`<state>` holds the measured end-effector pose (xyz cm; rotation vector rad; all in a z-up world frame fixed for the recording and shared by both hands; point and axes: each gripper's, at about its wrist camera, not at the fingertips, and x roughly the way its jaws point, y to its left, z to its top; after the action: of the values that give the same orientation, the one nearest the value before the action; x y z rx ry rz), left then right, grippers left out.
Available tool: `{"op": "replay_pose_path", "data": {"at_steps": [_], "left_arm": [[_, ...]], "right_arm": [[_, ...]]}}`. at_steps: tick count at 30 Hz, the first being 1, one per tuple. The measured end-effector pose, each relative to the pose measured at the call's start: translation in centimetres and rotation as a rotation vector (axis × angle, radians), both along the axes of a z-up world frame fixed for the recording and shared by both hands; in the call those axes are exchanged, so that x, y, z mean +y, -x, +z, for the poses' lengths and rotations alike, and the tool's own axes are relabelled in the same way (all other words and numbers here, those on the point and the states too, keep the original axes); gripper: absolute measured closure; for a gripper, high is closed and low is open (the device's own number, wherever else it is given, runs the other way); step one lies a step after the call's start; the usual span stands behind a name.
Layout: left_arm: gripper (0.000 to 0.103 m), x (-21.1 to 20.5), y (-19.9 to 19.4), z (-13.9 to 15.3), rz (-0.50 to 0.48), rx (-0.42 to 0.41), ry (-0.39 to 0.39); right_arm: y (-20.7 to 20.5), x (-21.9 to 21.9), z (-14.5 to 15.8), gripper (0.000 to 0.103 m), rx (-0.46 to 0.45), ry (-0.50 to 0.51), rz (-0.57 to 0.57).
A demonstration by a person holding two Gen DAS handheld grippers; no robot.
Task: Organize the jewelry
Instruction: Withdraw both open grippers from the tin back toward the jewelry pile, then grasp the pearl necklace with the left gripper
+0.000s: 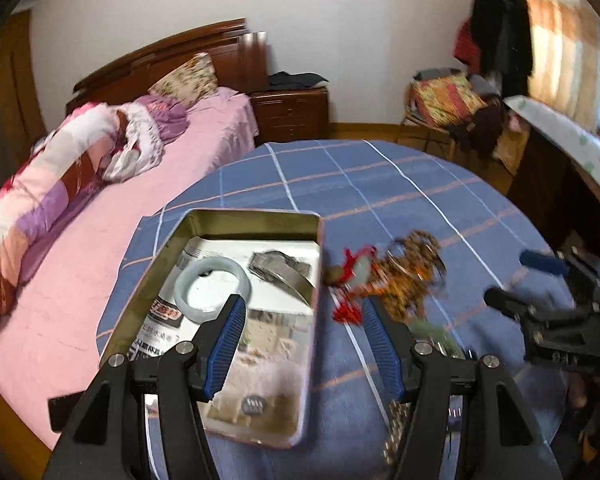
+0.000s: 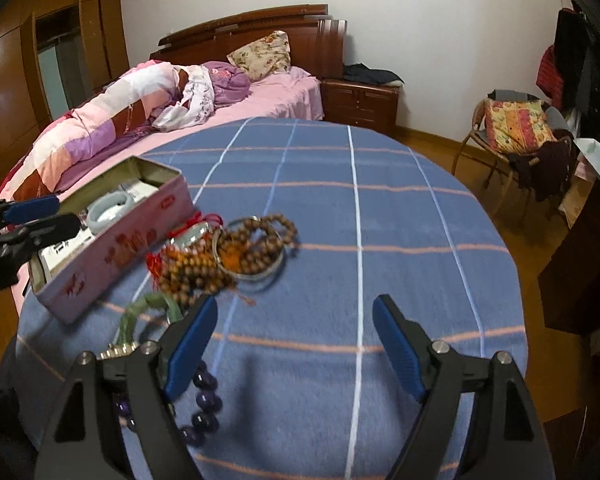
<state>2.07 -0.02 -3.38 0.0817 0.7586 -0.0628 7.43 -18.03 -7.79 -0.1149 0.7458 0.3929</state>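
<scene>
While spread wide and gripping nothing: left gripper (image 1: 302,308) hovering astride tin (image 1: 235,216) edge, right gripper (image 2: 295,312) hanging apart, wooden beads (image 2: 235,256) lying just ahead-left.

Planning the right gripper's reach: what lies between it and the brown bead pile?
In the right wrist view, only bare blue blanket separates the right gripper from the brown bead pile.
</scene>
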Motion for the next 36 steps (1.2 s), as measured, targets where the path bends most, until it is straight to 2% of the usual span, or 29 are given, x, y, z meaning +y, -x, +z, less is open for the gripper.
{"op": "replay_pose_path", "data": {"at_steps": [16, 20, 27, 36], "left_arm": [[0.042, -2.3, 4.2, -2.0, -0.093, 0.05, 0.038], [0.042, -3.0, 4.4, -2.8, -0.122, 0.077, 0.047], [0.042, -3.7, 5.0, -2.6, -0.152, 0.062, 0.036], [0.042, -4.3, 4.6, -3.4, -0.186, 0.107, 0.037]], "right_arm": [[4.8, -0.9, -1.6, 0.021, 0.021, 0.011, -0.033], [6.0, -0.9, -1.7, 0.015, 0.003, 0.033, -0.044], [6.1, -0.2, -1.4, 0.015, -0.022, 0.042, -0.049], [6.6, 0.4, -1.8, 0.015, -0.016, 0.064, -0.049]]}}
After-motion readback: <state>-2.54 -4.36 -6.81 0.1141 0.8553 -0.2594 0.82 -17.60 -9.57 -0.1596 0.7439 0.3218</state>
